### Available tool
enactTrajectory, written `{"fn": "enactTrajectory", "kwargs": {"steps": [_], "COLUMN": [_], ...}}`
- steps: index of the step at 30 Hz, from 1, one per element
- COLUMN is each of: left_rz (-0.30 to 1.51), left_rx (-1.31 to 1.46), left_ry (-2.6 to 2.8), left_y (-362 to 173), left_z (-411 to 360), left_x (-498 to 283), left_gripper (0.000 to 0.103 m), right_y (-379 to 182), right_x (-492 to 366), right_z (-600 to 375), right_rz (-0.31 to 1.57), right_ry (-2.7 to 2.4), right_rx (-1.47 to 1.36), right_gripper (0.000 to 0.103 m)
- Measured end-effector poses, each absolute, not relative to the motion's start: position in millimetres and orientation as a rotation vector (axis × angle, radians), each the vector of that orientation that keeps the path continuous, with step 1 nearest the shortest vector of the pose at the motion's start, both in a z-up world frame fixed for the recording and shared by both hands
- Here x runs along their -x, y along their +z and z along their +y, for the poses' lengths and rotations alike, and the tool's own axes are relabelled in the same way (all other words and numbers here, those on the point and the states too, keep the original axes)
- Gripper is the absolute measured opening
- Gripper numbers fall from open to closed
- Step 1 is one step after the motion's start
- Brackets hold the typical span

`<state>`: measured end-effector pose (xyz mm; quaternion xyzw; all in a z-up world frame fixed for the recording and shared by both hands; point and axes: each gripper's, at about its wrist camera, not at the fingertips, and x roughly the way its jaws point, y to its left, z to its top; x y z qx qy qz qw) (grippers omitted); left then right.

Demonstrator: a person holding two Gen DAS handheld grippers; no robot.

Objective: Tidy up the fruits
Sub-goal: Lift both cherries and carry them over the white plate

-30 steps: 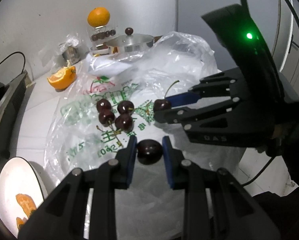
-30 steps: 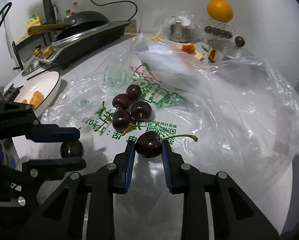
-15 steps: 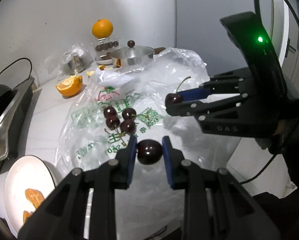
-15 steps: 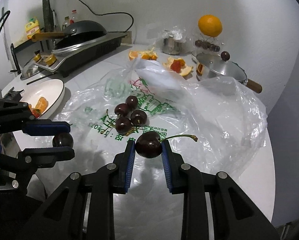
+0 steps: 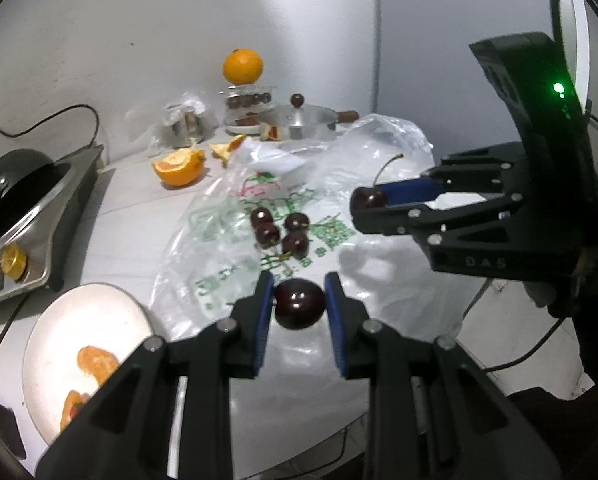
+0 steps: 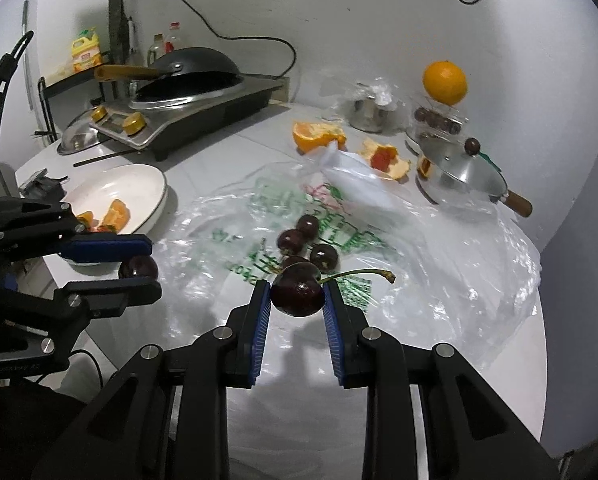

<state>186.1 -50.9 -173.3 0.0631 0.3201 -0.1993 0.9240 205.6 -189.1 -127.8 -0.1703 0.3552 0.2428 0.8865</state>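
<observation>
My left gripper [image 5: 299,298] is shut on a dark cherry [image 5: 300,309] and holds it above the table's near edge. My right gripper [image 6: 297,300] is shut on a stemmed cherry [image 6: 297,295]; it shows in the left wrist view [image 5: 369,198] at the right, raised over the plastic bag. The left gripper shows in the right wrist view [image 6: 137,266] at the left, near the white plate [image 6: 147,182]. Several loose cherries [image 5: 279,230] lie on the clear plastic bag [image 5: 339,168]; they also show in the right wrist view [image 6: 303,238].
The white plate [image 5: 59,320] holds orange pieces. A stove with a pan [image 6: 195,92] stands at the back left. Cut orange halves [image 6: 319,134], a lidded steel pot [image 6: 459,172], a glass container with cherries topped by a whole orange [image 6: 445,82] stand at the back.
Both grippers have lifted and pulled back from the bag, each still holding its cherry. The loose cherries lie farther away in both views.
</observation>
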Motion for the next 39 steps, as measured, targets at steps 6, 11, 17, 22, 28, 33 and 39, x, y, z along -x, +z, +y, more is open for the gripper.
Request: {"fn": "enactTrajectory", "kwargs": {"steps": [6, 11, 17, 22, 28, 33, 39], "left_rz": [0.645, 0.637, 0.632, 0.634, 0.632, 0.625, 0.622], "left_rx": [-0.101, -0.074, -0.046, -0.036, -0.022, -0.015, 0.000], "left_ry": [-0.378, -0.343, -0.307, -0.283, -0.254, -0.224, -0.188], "left_y": [-172.0, -171.2, -173.5, -177.8, -179.6, -180.2, -181.5], "left_z": [-30.1, -12.4, 9.1, 23.9, 38.1, 50.9, 69.3], "left_x": [-177.3, -170.6, -166.0, -163.9, -162.4, -159.4, -156.7], "left_gripper": [0.026, 0.026, 0.026, 0.026, 0.026, 0.026, 0.026], "right_y": [-126.5, -127.1, -128.4, -129.1, -131.7, -130.3, -131.8], "right_x": [-200.4, -197.2, -195.3, -192.9, -191.3, -187.7, -187.4], "right_z": [-169.3, -150.5, -128.8, -113.3, -100.1, -87.6, -68.9], "right_rz": [0.736, 0.735, 0.737, 0.740, 0.747, 0.741, 0.742], "right_ry": [0.537, 0.568, 0.601, 0.626, 0.646, 0.668, 0.699], "right_rx": [0.373, 0.396, 0.417, 0.435, 0.454, 0.465, 0.485], "right_gripper": [0.028, 0.028, 0.028, 0.028, 0.028, 0.028, 0.028]}}
